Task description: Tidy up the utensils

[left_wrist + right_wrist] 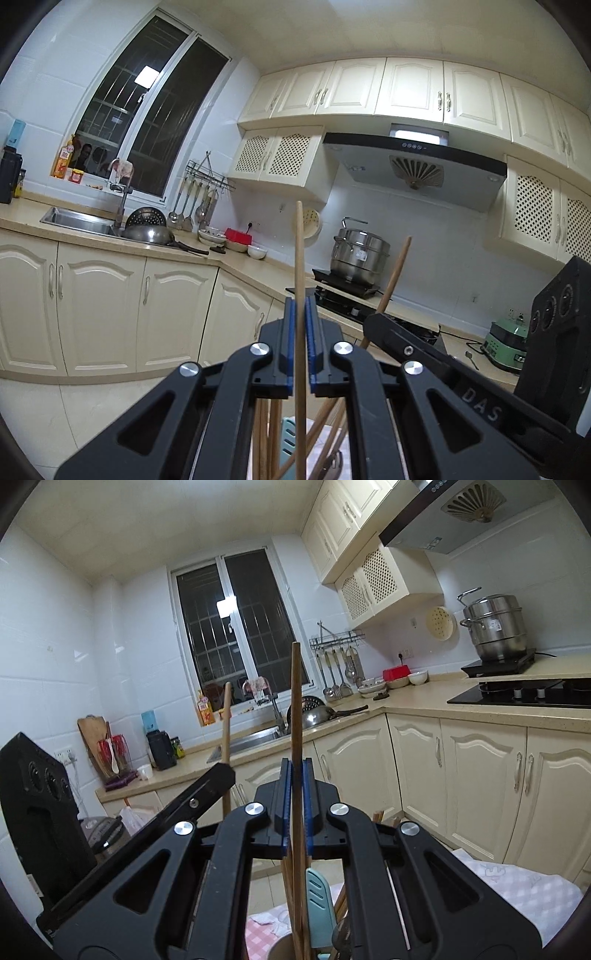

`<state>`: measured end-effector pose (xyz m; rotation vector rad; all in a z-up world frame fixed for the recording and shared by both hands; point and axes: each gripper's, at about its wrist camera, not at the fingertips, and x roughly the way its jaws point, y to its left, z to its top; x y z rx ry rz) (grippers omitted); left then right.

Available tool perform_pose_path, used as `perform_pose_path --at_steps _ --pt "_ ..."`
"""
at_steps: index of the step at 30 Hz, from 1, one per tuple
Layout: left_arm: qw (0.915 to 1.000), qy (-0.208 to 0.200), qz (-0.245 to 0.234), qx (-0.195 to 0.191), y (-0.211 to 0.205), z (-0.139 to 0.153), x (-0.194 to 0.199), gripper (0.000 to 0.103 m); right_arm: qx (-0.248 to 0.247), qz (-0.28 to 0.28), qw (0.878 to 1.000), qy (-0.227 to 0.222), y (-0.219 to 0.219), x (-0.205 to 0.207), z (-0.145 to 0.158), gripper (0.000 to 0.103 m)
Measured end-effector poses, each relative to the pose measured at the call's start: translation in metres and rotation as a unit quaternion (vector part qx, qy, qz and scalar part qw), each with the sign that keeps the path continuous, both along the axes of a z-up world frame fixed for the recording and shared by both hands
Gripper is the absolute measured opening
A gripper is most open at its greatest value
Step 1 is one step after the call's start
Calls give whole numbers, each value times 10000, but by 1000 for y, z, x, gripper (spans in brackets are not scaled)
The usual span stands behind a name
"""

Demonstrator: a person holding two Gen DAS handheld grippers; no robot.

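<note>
My left gripper is clenched on one wooden chopstick, which stands nearly upright between the blue pads. My right gripper is clamped on a second chopstick the same way. Each wrist view shows the other gripper beside it, its stick poking up. Below both, more chopsticks stand loose in a cup with a pale blue utensil, over a checked cloth.

I judge this the sorting step: one stick lifted in each hand, both clear of the bundle or nearly so. Next I need a place for the pair, and I must keep the sticks parallel so they go down together without snagging the rest.
</note>
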<state>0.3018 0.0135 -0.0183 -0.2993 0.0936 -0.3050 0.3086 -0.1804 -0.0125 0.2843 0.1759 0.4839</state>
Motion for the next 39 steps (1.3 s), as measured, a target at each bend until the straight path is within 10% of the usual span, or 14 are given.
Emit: perform_pose_path --at_steps 14,16,17,20,21,30,39 --pt "9996 279 -26 -8 -7 -43 20 8 -388 214 9981 421 -3 -2 -15 7" --pt "9989 461 -16 46 -4 -53 18 61 -574 421 9952 674 2 1 -23 8" --pt "9986 527 110 16 -1 -56 14 69 -686 441 9937 771 3 0 -28 15" --pt "9977 598 271 -142 14 -59 2 91 -410 121 9963 744 -16 -15 -30 92" --pt "9974 633 333 -128 17 -57 -1 96 -273 48 9974 659 -22 -20 -29 93" --pt "9790 1388 988 1117 8 -34 -37 98 -268 -326 9956 833 -43 -53 -20 97" --pt "9703 1537 1221 1411 6 -15 -105 99 -562 -387 9915 1112 -31 -95 -18 97"
